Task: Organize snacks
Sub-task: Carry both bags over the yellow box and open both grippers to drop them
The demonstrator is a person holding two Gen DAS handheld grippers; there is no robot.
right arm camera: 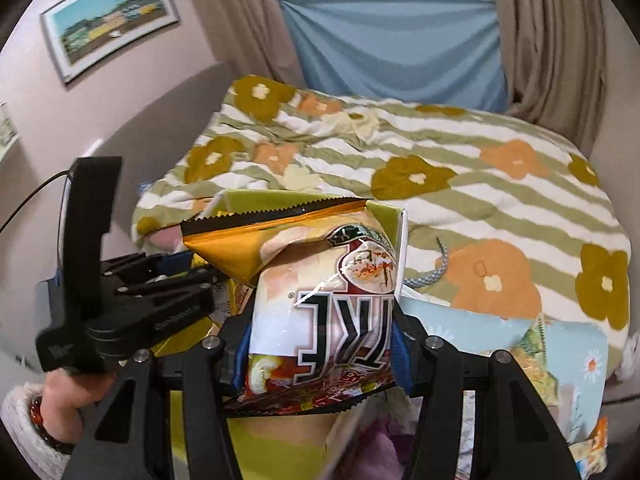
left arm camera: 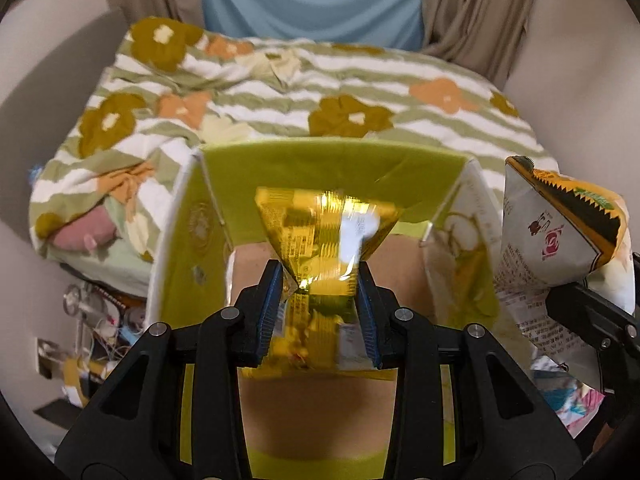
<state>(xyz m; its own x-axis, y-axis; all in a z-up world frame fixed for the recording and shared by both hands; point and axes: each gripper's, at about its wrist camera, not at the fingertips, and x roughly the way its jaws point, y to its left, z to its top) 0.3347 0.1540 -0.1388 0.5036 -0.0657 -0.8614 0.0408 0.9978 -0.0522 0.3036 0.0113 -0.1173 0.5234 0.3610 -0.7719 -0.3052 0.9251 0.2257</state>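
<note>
My left gripper [left arm camera: 320, 276] is shut on a shiny gold snack packet [left arm camera: 326, 236] and holds it above the open lime-green cardboard box [left arm camera: 320, 160]. My right gripper [right arm camera: 322, 320] is shut on a larger white and orange chip bag [right arm camera: 316, 280] with a black serrated top edge. That bag [left arm camera: 560, 232] also shows at the right of the left wrist view, beside the box's right wall. The left gripper [right arm camera: 180, 276] shows at the left of the right wrist view, held by a hand in a fluffy sleeve.
A striped floral quilt [left arm camera: 320, 92] covers the bed behind the box. More snack packets [right arm camera: 560, 344] lie at the lower right. Cluttered small items [left arm camera: 92, 320] lie on the floor at the left. Curtains [right arm camera: 552, 40] and a blue cloth [right arm camera: 396, 48] hang behind.
</note>
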